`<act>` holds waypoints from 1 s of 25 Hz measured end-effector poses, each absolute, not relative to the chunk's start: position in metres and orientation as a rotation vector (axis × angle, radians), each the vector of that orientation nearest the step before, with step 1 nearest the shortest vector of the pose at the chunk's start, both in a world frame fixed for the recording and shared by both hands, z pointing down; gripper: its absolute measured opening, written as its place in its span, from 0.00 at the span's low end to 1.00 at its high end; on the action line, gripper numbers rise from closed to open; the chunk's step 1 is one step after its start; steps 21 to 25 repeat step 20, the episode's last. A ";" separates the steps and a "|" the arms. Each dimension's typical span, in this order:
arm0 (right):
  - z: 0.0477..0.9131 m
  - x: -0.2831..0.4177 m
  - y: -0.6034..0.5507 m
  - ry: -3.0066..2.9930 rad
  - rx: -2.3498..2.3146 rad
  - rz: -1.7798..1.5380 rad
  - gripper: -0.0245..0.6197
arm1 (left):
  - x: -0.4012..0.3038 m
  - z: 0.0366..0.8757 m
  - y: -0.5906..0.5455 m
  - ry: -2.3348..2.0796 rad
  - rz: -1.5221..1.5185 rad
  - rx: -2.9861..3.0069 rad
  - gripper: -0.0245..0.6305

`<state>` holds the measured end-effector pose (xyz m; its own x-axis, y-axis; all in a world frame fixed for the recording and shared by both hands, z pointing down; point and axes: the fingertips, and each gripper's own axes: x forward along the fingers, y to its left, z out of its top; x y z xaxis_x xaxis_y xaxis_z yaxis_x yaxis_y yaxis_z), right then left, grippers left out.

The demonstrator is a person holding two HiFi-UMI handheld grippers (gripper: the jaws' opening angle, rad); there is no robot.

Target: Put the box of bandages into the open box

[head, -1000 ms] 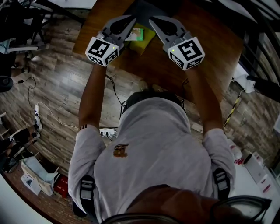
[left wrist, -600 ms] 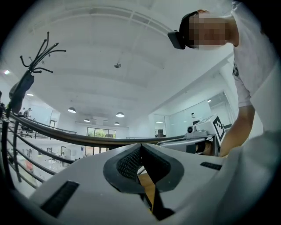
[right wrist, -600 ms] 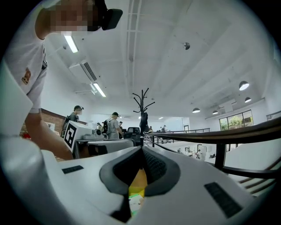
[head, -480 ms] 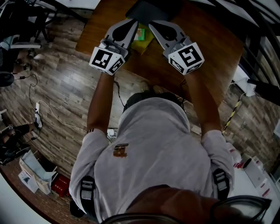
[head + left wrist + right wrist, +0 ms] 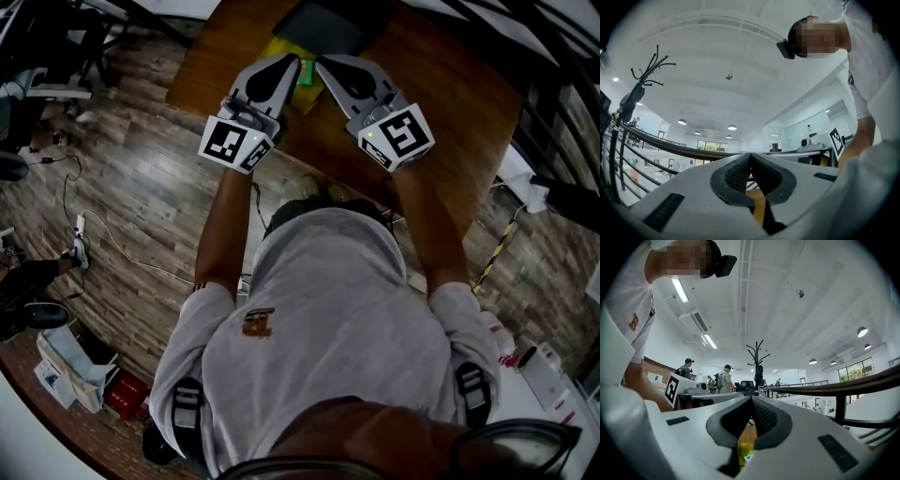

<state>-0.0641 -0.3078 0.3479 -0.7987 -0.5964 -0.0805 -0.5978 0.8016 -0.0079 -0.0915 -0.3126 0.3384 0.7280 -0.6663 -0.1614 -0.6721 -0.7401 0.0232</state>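
1. While the person leans over the wooden table (image 5: 450, 84), the left gripper (image 5: 292, 60) and the right gripper (image 5: 320, 62) point forward side by side, tips close to each other.
2. Seen in the left gripper view, the left gripper (image 5: 750, 156) has its 2 ribbed pads (image 5: 738, 175) pressed tip to tip, with nothing between them.
3. Seen in the right gripper view, the right gripper (image 5: 751, 399) also has its jaws closed to a point, and they hold nothing.
4. Lying on the table between the 2 grippers in the head view, the green box of bandages (image 5: 306, 73) is touched by neither pair of jaws as far as can be seen.
5. That same box of bandages (image 5: 745, 453) shows yellow and green low in the right gripper view, beneath the closed jaws.
6. Beyond the tips sits a dark box (image 5: 323, 23) at the table's far edge, close to the bandages; whether it is open cannot be told.
7. Each gripper carries its marker cube (image 5: 235, 143) nearest the person's hands.
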 end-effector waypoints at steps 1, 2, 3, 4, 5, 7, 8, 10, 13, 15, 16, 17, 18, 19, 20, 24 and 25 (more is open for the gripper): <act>0.347 -0.064 -0.305 2.909 -0.961 0.034 0.09 | -0.092 0.337 -0.310 1.122 0.253 -2.882 0.07; 0.345 -0.065 -0.302 2.914 -0.956 0.045 0.09 | -0.092 0.336 -0.308 1.126 0.259 -2.879 0.07; 0.344 -0.065 -0.299 2.919 -0.951 0.055 0.09 | -0.093 0.335 -0.306 1.130 0.263 -2.876 0.07; 0.342 -0.065 -0.298 2.921 -0.947 0.062 0.09 | -0.093 0.334 -0.304 1.133 0.267 -2.872 0.07; 0.341 -0.065 -0.296 2.921 -0.944 0.065 0.09 | -0.093 0.333 -0.303 1.136 0.268 -2.869 0.07; 0.340 -0.065 -0.293 2.921 -0.940 0.067 0.09 | -0.093 0.332 -0.300 1.138 0.267 -2.863 0.07; 0.340 -0.065 -0.292 2.920 -0.939 0.067 0.09 | -0.092 0.332 -0.298 1.139 0.266 -2.861 0.07; 0.340 -0.065 -0.290 2.920 -0.937 0.067 0.09 | -0.092 0.332 -0.295 1.142 0.268 -2.860 0.07; 0.340 -0.066 -0.289 2.922 -0.932 0.068 0.09 | -0.094 0.333 -0.293 1.146 0.270 -2.858 0.07; 0.339 -0.066 -0.288 2.922 -0.928 0.069 0.09 | -0.095 0.331 -0.292 1.146 0.271 -2.855 0.07; 0.339 -0.066 -0.288 2.922 -0.927 0.070 0.09 | -0.094 0.331 -0.291 1.146 0.272 -2.853 0.07; 0.339 -0.065 -0.288 2.922 -0.927 0.070 0.09 | -0.094 0.331 -0.291 1.147 0.272 -2.852 0.07; 0.340 -0.065 -0.288 2.921 -0.926 0.070 0.09 | -0.093 0.331 -0.291 1.148 0.273 -2.851 0.07; 0.341 -0.064 -0.288 2.921 -0.926 0.070 0.09 | -0.093 0.332 -0.292 1.149 0.273 -2.850 0.07; 0.342 -0.063 -0.288 2.920 -0.925 0.070 0.09 | -0.092 0.333 -0.292 1.150 0.272 -2.850 0.07; 0.342 -0.063 -0.288 2.920 -0.925 0.070 0.09 | -0.092 0.333 -0.292 1.150 0.272 -2.850 0.07; 0.342 -0.063 -0.288 2.920 -0.925 0.070 0.09 | -0.092 0.333 -0.292 1.150 0.272 -2.850 0.07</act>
